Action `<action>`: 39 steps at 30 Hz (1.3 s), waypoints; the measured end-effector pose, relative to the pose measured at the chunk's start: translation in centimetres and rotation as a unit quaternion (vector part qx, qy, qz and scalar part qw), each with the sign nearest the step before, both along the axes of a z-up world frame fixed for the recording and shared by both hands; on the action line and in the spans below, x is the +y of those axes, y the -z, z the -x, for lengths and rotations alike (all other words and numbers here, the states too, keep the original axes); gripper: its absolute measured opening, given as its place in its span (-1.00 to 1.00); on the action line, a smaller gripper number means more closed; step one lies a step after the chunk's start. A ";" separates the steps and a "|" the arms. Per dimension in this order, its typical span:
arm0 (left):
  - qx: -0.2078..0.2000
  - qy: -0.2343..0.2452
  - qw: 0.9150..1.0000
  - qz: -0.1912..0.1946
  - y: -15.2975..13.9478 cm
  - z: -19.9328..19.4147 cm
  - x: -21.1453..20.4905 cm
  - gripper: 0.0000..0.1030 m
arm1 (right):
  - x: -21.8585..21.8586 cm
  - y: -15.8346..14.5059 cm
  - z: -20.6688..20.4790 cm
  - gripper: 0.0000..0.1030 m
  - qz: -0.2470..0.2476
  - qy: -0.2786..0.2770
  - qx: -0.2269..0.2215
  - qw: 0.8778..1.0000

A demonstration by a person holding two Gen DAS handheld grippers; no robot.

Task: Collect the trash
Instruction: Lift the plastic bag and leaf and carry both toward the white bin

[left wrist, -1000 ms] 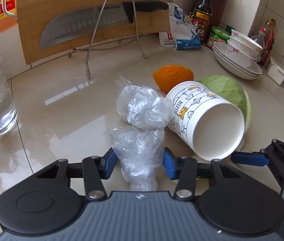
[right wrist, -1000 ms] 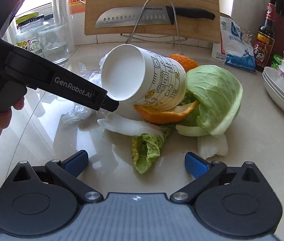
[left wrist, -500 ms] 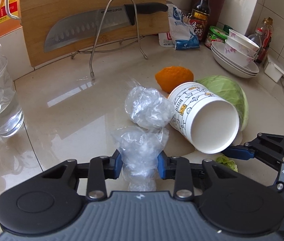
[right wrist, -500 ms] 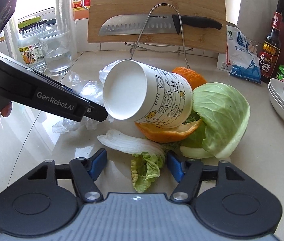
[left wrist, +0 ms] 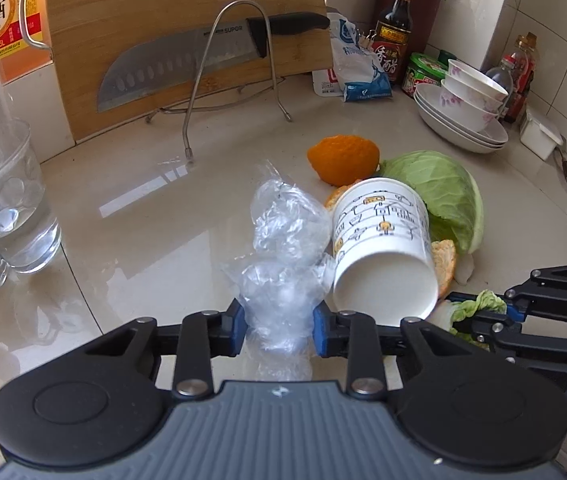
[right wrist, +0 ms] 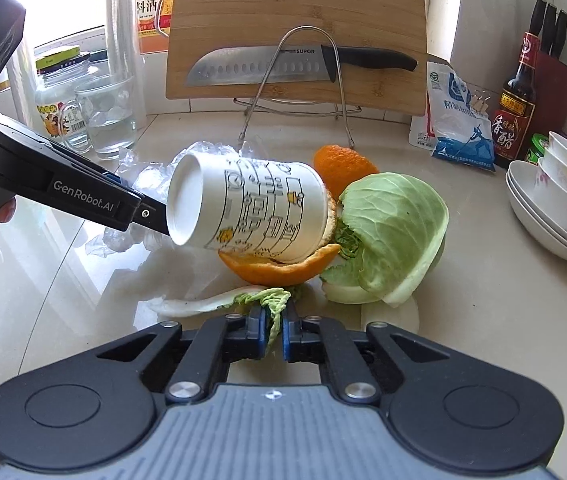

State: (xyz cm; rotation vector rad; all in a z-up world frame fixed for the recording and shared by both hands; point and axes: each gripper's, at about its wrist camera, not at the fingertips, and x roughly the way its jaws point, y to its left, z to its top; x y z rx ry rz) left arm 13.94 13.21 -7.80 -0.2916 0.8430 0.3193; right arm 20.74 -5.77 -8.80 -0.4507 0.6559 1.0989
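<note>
A heap of trash lies on the pale counter. My left gripper [left wrist: 277, 330] is shut on a crumpled clear plastic bag [left wrist: 279, 248]; it also shows from the side in the right wrist view [right wrist: 151, 216]. My right gripper [right wrist: 273, 328] is shut on a green-and-white cabbage leaf strip [right wrist: 243, 300], and shows at the right in the left wrist view [left wrist: 483, 320]. A printed paper cup [right wrist: 243, 204] lies on its side on an orange peel [right wrist: 279, 268], mouth toward the left gripper. A big cabbage leaf [right wrist: 395, 232] and another orange peel [right wrist: 343, 164] lie beside it.
A cutting board [right wrist: 295, 32] with a knife [right wrist: 283, 66] on a wire rack stands at the back. A glass mug of water [left wrist: 3, 200] is at the left. Stacked bowls [right wrist: 563, 204], a sauce bottle [right wrist: 513, 96] and a salt bag [right wrist: 455, 120] stand at the right.
Both grippers have closed: the left on the plastic bag, the right on the cabbage leaf strip. The cup has shifted a little with the bag.
</note>
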 end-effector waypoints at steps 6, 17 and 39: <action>0.008 0.004 1.000 -0.010 -0.7 1.3 -0.4 -0.42 | -1.1 -1.1 0.9 -0.82 -0.003 -0.006 -0.004 1.000; 0.018 0.009 1.000 -0.024 -2.1 3.7 -2.0 -0.43 | -3.4 -2.3 1.8 -0.82 -0.004 -0.009 -0.012 1.000; -0.002 0.141 0.989 -0.035 -6.4 3.2 -11.9 -0.43 | -12.1 -4.6 2.8 -0.82 -0.017 0.040 -0.031 0.999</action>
